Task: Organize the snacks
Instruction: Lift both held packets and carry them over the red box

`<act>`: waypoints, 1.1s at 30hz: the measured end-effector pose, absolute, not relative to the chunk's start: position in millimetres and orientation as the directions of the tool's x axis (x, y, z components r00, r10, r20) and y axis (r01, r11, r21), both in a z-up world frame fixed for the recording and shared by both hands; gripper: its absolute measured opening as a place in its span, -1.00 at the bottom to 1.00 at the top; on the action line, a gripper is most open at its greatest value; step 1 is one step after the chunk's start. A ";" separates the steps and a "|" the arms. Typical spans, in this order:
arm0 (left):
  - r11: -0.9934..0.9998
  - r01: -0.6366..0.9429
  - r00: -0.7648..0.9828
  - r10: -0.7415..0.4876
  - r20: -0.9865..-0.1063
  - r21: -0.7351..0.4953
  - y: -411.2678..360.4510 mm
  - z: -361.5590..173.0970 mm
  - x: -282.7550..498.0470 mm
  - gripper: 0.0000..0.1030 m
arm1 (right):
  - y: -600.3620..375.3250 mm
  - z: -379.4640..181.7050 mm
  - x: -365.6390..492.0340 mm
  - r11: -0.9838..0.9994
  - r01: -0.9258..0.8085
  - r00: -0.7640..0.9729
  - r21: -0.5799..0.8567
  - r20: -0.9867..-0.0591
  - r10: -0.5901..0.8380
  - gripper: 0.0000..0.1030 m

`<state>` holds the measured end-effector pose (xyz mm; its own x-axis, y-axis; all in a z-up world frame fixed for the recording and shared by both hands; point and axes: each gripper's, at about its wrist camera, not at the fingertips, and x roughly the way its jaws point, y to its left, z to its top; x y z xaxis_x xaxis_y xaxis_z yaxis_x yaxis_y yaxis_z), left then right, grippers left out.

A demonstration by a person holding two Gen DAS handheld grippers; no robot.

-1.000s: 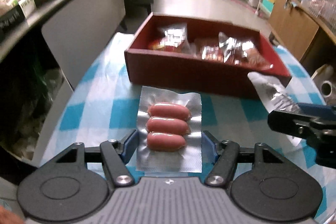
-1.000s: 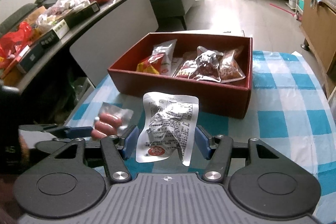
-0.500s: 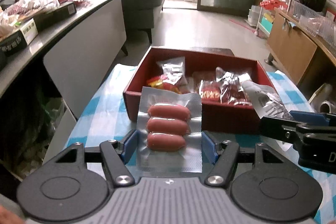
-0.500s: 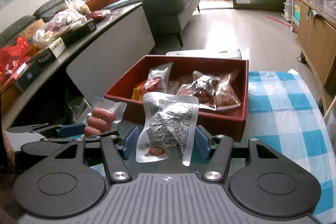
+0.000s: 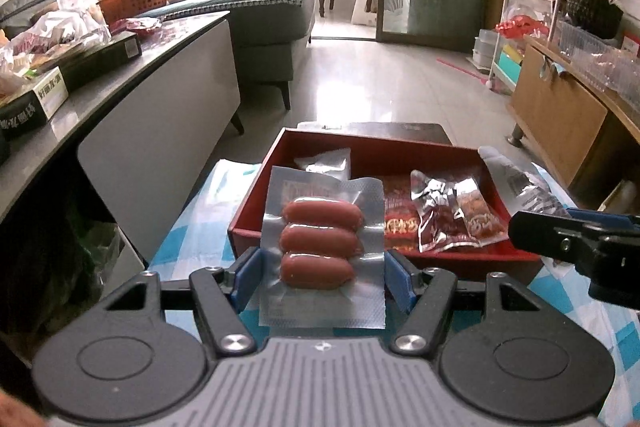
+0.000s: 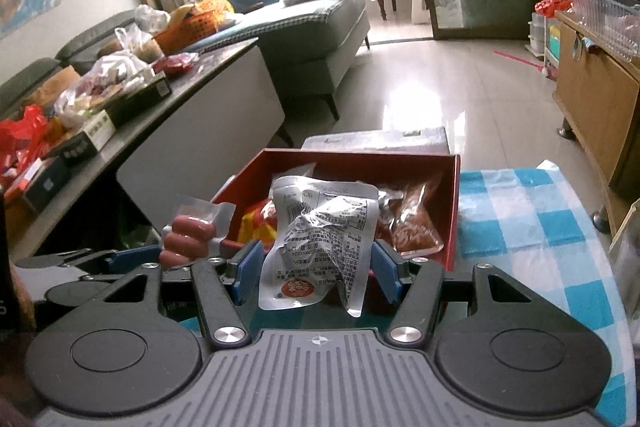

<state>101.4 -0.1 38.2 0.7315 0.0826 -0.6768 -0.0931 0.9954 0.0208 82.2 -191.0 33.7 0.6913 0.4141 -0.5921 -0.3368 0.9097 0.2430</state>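
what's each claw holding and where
Left claw: sausage pack, by its side edges. Right claw: silver pouch, by its sides.

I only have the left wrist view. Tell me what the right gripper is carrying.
Observer: The right gripper holds a crinkled silver pouch with printed text, its jaws closed on the pouch's sides.
Operator: Say where it is relative to the box.
Observer: It hangs at the near edge of the red box.
Operator: Describe the table right of the box.
Observer: Only blue-checked cloth shows there.
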 end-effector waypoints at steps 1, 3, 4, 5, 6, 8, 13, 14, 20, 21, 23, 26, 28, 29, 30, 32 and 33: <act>0.995 -0.093 0.734 0.083 -0.674 0.021 -0.3 39.3 103.1 0.16 | -191.3 34.5 83.4 0.910 -0.336 0.694 0.243 -0.588 0.414 0.29; 0.995 -0.094 0.740 0.083 -0.667 0.020 -0.7 41.5 106.5 0.16 | -191.9 37.2 87.5 0.910 -0.332 0.704 0.246 -0.577 0.413 0.29; 0.995 -0.094 0.743 0.084 -0.665 0.021 -0.9 42.3 108.0 0.16 | -191.9 37.2 87.5 0.910 -0.332 0.704 0.246 -0.577 0.413 0.29; 0.995 -0.093 0.745 0.084 -0.662 0.022 -1.2 42.9 109.5 0.16 | -192.5 37.9 89.0 0.911 -0.331 0.708 0.246 -0.573 0.412 0.29; 0.995 -0.094 0.747 0.085 -0.659 0.023 -1.7 43.7 111.6 0.16 | -193.0 38.5 90.3 0.911 -0.329 0.711 0.246 -0.570 0.411 0.29; 0.995 -0.094 0.750 0.085 -0.656 0.022 -1.2 44.8 115.2 0.16 | -193.4 39.5 93.4 0.912 -0.327 0.715 0.247 -0.566 0.410 0.29; 0.995 -0.096 0.757 0.089 -0.647 0.024 -2.2 47.5 125.8 0.16 | -193.5 42.7 99.8 0.913 -0.326 0.725 0.248 -0.555 0.409 0.29; 0.995 -0.095 0.759 0.089 -0.645 0.026 -2.5 47.4 127.3 0.16 | -193.6 43.4 101.5 0.912 -0.326 0.726 0.248 -0.553 0.410 0.29; 0.995 -0.097 0.768 0.100 -0.632 0.038 -5.8 47.8 139.9 0.17 | -194.5 44.0 112.9 0.915 -0.319 0.730 0.245 -0.552 0.403 0.29; 0.994 -0.099 0.769 0.101 -0.631 0.038 -5.9 47.9 142.4 0.16 | -194.4 44.0 114.6 0.916 -0.318 0.731 0.245 -0.552 0.401 0.29; 0.994 -0.100 0.770 0.102 -0.629 0.038 -6.8 47.9 147.0 0.16 | -194.2 43.8 118.5 0.917 -0.316 0.732 0.242 -0.553 0.398 0.29; 0.994 -0.101 0.772 0.106 -0.627 0.043 -7.8 47.3 154.6 0.17 | -194.2 41.9 124.9 0.921 -0.308 0.732 0.240 -0.558 0.390 0.29; 0.994 -0.100 0.771 0.107 -0.628 0.046 -9.1 46.5 160.4 0.17 | -194.4 40.6 130.7 0.922 -0.302 0.732 0.241 -0.561 0.386 0.29; 0.994 -0.099 0.771 0.108 -0.628 0.049 -9.5 46.0 163.2 0.17 | -194.8 39.9 134.0 0.924 -0.298 0.733 0.241 -0.562 0.383 0.29; 0.994 -0.100 0.770 0.110 -0.628 0.051 -10.2 45.1 166.7 0.17 | -195.9 39.1 136.1 0.925 -0.295 0.734 0.241 -0.563 0.381 0.29; 0.994 -0.102 0.767 0.110 -0.632 0.050 -10.8 43.9 172.3 0.17 | -197.2 37.9 141.6 0.926 -0.288 0.736 0.244 -0.563 0.377 0.29; 0.993 -0.103 0.765 0.110 -0.634 0.048 -10.5 42.8 176.2 0.17 | -197.3 37.4 144.2 0.926 -0.285 0.736 0.245 -0.563 0.376 0.29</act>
